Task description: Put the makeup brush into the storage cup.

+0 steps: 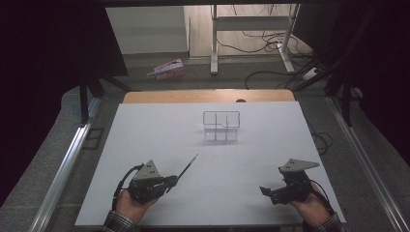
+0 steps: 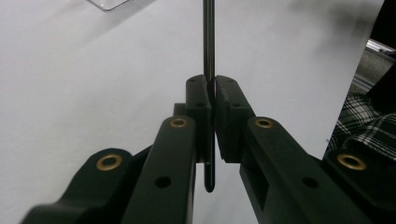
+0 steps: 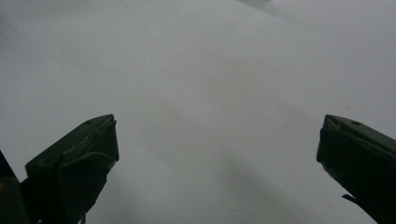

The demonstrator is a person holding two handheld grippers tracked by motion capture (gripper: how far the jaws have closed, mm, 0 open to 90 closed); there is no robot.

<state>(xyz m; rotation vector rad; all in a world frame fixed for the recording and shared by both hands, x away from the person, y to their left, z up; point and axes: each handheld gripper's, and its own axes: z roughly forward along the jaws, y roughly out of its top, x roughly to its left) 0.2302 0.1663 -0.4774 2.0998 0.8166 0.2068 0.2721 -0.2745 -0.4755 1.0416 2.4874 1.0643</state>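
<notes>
A: At left, the left gripper (image 1: 170, 182) sits low over the white table (image 1: 145, 140) near the person's edge, its jaws pressed together on a thin dark pen (image 1: 187, 167) that juts forward and slightly right, toward the middle of the table.

B: Does the close view bear that out?

A: It does. In the left gripper view the pen (image 2: 208, 42) runs straight up between the two pads, clamped near its rounded back end, which pokes out below them.

B: And in the centre?

A: A clear plastic organizer (image 1: 221, 126) with several compartments stands well ahead of the pen's tip. It looks empty, though its walls are hard to read.

B: The right side?

A: The right gripper (image 1: 265, 192) rests near the table's front edge, jaws spread wide with nothing between them; its own view looks on bare table (image 3: 210, 93).

B: So where does the work stand?

A: By my reading, the pickup is done and the delivery is not: the pen is lifted and aimed, but well apart from the organizer. Carrying it across and lowering it into a compartment remains.
</notes>
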